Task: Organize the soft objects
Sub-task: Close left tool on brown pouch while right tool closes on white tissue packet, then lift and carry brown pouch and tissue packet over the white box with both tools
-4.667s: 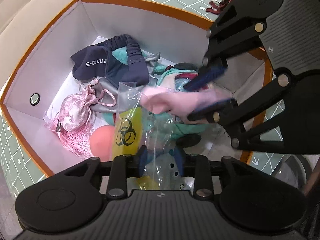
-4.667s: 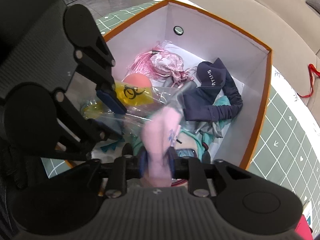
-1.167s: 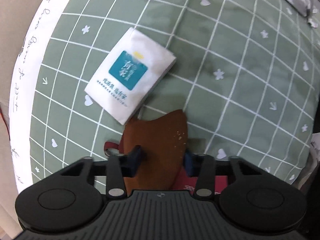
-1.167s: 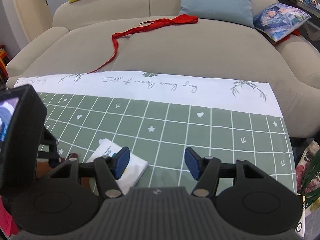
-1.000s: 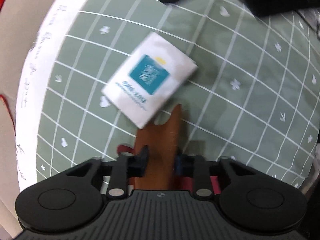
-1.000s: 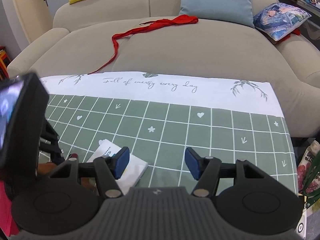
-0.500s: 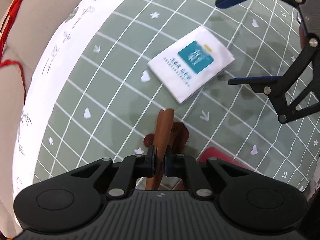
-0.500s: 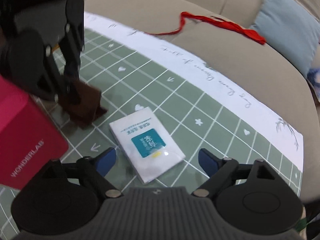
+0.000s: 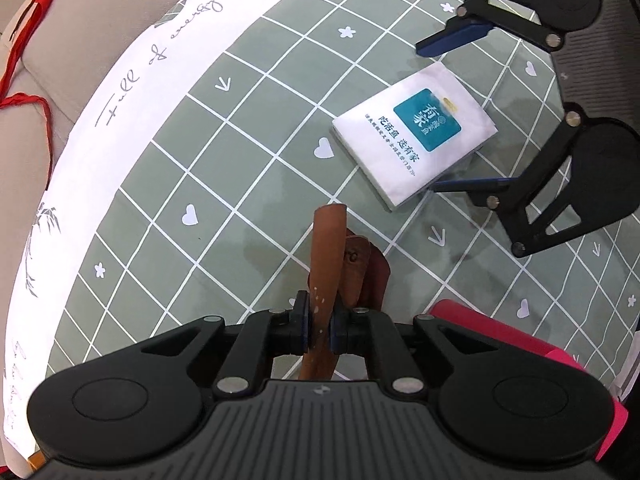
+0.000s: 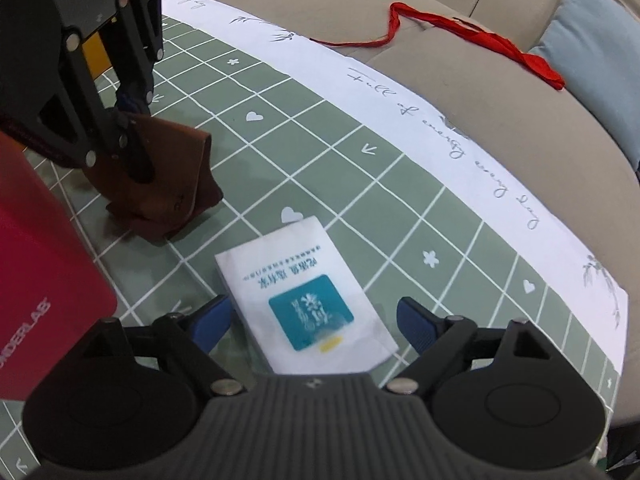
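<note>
My left gripper [image 9: 319, 324] is shut on a brown leather pouch [image 9: 328, 248], pinching its upper flap while its lower part still touches the green checked cloth [image 9: 224, 152]; the pouch also shows in the right wrist view [image 10: 168, 176]. A white tissue pack with a teal label [image 9: 416, 130] lies on the cloth. My right gripper [image 10: 312, 322] is open, its blue pads [image 10: 210, 318] on either side of the near end of the tissue pack [image 10: 304, 296], low over the cloth.
A pink-red box [image 10: 36, 272] stands at the left beside the pouch, also seen in the left wrist view [image 9: 504, 340]. A beige sofa [image 10: 460, 56] with a red ribbon [image 10: 472, 36] and a blue cushion [image 10: 592, 48] runs behind the table edge.
Both grippers left the white box of soft things. My left gripper shut on the brown pouch and raised its flap. My right gripper swung down to straddle the tissue pack.
</note>
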